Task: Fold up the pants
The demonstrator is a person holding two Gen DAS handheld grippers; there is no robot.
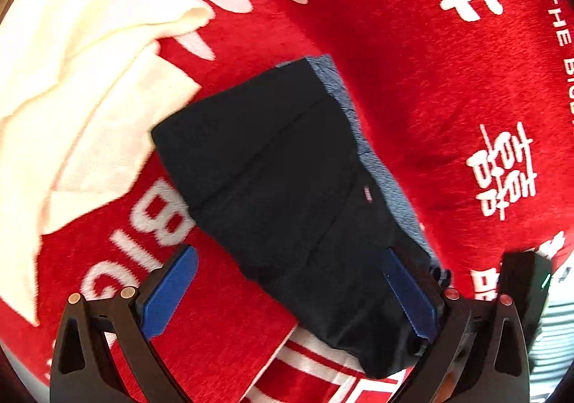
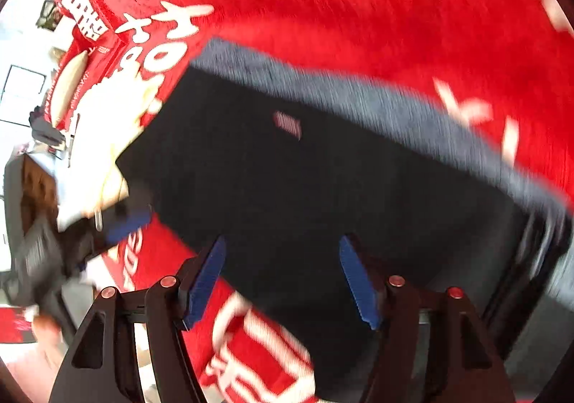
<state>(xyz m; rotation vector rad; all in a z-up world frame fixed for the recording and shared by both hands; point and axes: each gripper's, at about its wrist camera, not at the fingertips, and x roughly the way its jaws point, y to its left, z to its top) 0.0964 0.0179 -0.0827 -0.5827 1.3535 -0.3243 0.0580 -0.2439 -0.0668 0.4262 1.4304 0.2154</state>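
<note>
Pants [image 1: 287, 188], dark navy with a paler blue-grey band along one side, lie folded into a compact block on a red plush blanket [image 1: 412, 80], one end reaching over the blanket's near edge. The left wrist view alone shows a cream cloth [image 1: 71, 80] spread over the blanket's far left part, its edge just beside the pants' corner. The right wrist view alone shows the blanket's far corner and a blurred room beyond it. In that view the left gripper [image 2: 125, 223] appears as a blue pad near the pants' left corner.

White lettering on the blanket reads "THE BIG" along the right rim and large "BIG" near the left gripper [image 1: 287, 292]; the rest are Chinese characters. A small reddish label [image 1: 367, 194] sits on the pants, its text too small to read.

Both the left gripper and the right gripper [image 2: 283, 281] have their fingers spread apart, holding nothing, above the pants.
</note>
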